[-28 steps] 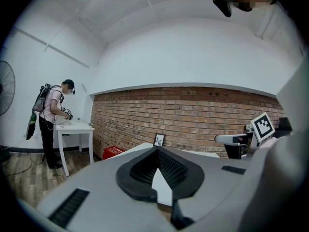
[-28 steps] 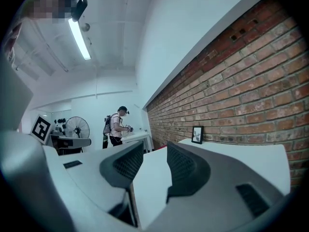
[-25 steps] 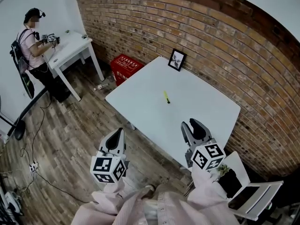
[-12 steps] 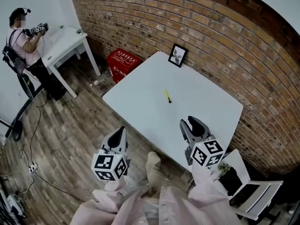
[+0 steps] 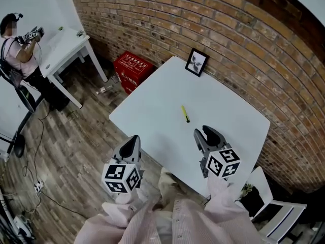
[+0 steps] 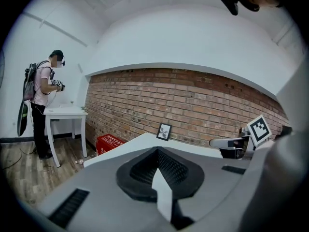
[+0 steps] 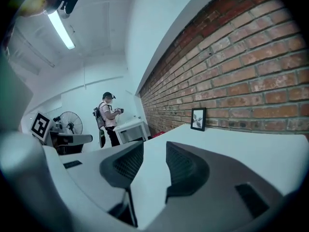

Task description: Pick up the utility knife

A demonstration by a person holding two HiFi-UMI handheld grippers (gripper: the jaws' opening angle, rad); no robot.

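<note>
The utility knife (image 5: 185, 114), small and yellow with what seems a dark tip, lies alone near the middle of the white surface (image 5: 152, 111). Your right gripper (image 5: 204, 133) hovers near it, jaws released and empty. Your left gripper (image 5: 133, 140) hangs at the surface's near edge, jaws clenched on nothing.

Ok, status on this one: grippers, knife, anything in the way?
Left gripper shut, empty. Right gripper open, empty. Utility knife lying on the white table, untouched, ahead of the right gripper. Nothing between them.
</note>
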